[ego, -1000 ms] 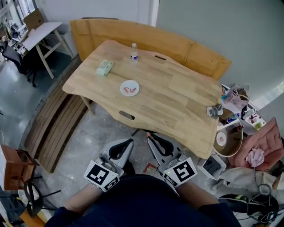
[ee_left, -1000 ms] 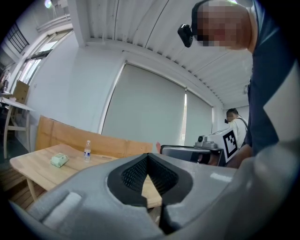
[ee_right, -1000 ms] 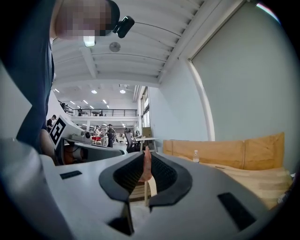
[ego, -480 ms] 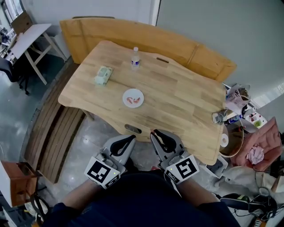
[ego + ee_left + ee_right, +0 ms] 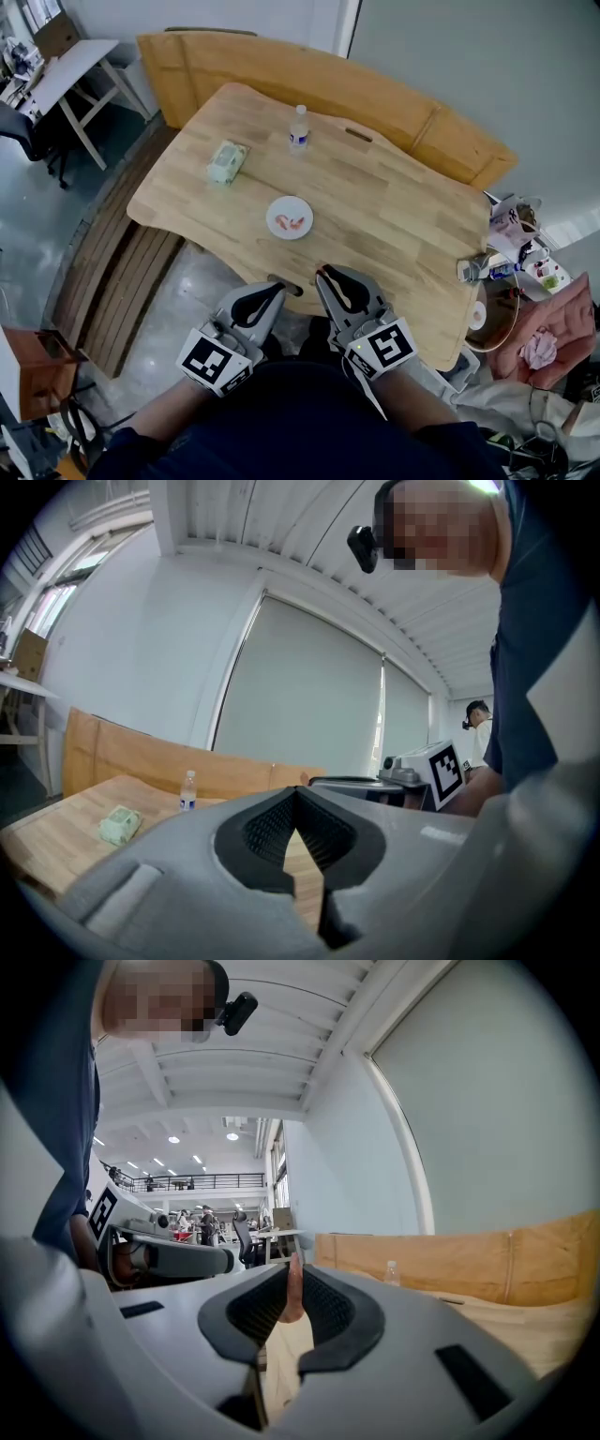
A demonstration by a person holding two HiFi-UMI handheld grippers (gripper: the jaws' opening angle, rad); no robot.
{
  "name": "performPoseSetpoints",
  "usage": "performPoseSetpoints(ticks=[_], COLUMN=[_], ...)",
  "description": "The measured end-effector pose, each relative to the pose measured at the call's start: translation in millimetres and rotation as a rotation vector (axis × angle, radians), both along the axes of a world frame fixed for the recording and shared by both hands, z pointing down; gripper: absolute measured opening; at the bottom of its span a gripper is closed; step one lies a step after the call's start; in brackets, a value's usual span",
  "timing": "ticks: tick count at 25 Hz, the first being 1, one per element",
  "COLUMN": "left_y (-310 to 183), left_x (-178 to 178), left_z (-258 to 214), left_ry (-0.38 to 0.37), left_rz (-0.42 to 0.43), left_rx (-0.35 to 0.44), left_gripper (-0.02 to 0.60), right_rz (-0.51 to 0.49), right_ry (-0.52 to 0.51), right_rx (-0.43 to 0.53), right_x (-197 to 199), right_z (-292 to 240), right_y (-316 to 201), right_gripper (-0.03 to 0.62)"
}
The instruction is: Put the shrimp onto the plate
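Observation:
A small white plate (image 5: 290, 217) sits near the middle of the wooden table (image 5: 394, 216) with pink shrimp (image 5: 295, 223) on it. My right gripper (image 5: 323, 273) hovers over the table's near edge, below the plate, shut on a pink shrimp (image 5: 294, 1290) that stands between its jaws (image 5: 292, 1283). My left gripper (image 5: 276, 290) is beside it, just off the table edge. Its jaws meet at the tip (image 5: 298, 797) with nothing between them. The plate is hidden in both gripper views.
A water bottle (image 5: 298, 127) and a green packet (image 5: 226, 160) stand on the table's far side. A wooden bench back (image 5: 319, 75) runs behind the table and a slatted bench (image 5: 117, 272) lies at its left. Bags and clutter (image 5: 525, 253) crowd the right end.
The view has closed in on the table. Both grippers have come forward from over the floor to the table's near edge, with the plate now closer ahead of them.

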State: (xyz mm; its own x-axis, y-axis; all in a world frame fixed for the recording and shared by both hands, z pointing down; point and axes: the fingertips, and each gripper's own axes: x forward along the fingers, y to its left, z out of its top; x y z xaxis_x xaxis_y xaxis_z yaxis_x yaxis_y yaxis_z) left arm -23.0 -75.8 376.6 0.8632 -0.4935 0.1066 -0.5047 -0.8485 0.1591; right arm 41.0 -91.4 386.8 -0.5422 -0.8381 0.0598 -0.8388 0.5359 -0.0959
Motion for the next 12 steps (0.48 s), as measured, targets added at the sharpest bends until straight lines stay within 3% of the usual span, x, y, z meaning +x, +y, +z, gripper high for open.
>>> performPoseSetpoints(ticks=[12], left_y=[-41], left_x=[21], left_z=[0], left_ry=[-0.011], left_rz=[-0.123], left_rx=[-0.017], left_gripper=[0.003], right_rz=[-0.115], right_ry=[0.020], right_rx=[-0.058], right_x=[18], right_z=[34], right_y=[-71], right_gripper=[0.058])
